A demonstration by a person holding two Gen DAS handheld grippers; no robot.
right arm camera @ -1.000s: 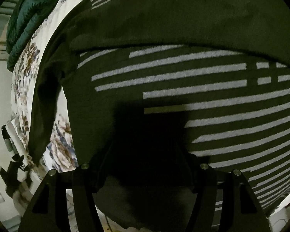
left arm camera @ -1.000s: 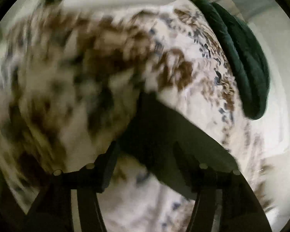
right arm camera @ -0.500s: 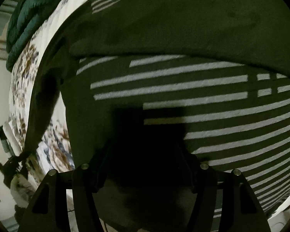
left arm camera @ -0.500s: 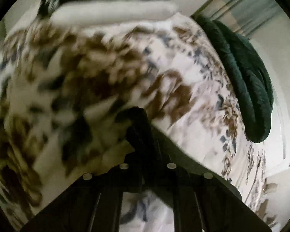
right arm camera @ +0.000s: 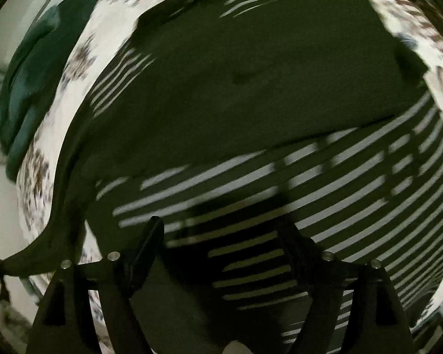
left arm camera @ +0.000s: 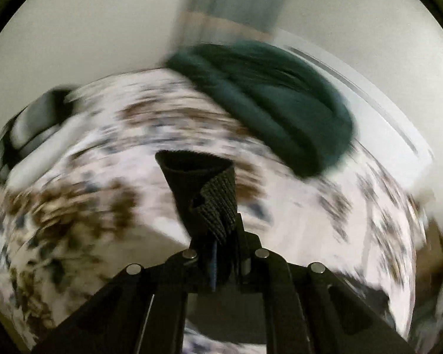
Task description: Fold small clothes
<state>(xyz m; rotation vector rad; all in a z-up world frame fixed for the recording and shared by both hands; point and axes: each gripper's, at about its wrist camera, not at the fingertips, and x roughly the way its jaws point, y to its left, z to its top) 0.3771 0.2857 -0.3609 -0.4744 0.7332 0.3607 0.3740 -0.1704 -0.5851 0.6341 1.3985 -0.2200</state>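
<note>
Left tongs (left arm camera: 221,236) clamped on ribbed cuff of dark white-striped knit jumper (right arm camera: 251,94) spread on floral-print bed cover (left arm camera: 103,177); right tongs (right arm camera: 221,236) opening above it, nothing pinched.

The left tool (left arm camera: 221,236) has its jaws pinched tight together on a fold of dark ribbed fabric (left arm camera: 203,188), which sticks up past the fingertips, and it tilts downward at a slant. The right tool (right arm camera: 221,236) points steeply down, its jaws opening wide, the fingers (right arm camera: 150,242) spread apart with nothing pinched between them.
</note>
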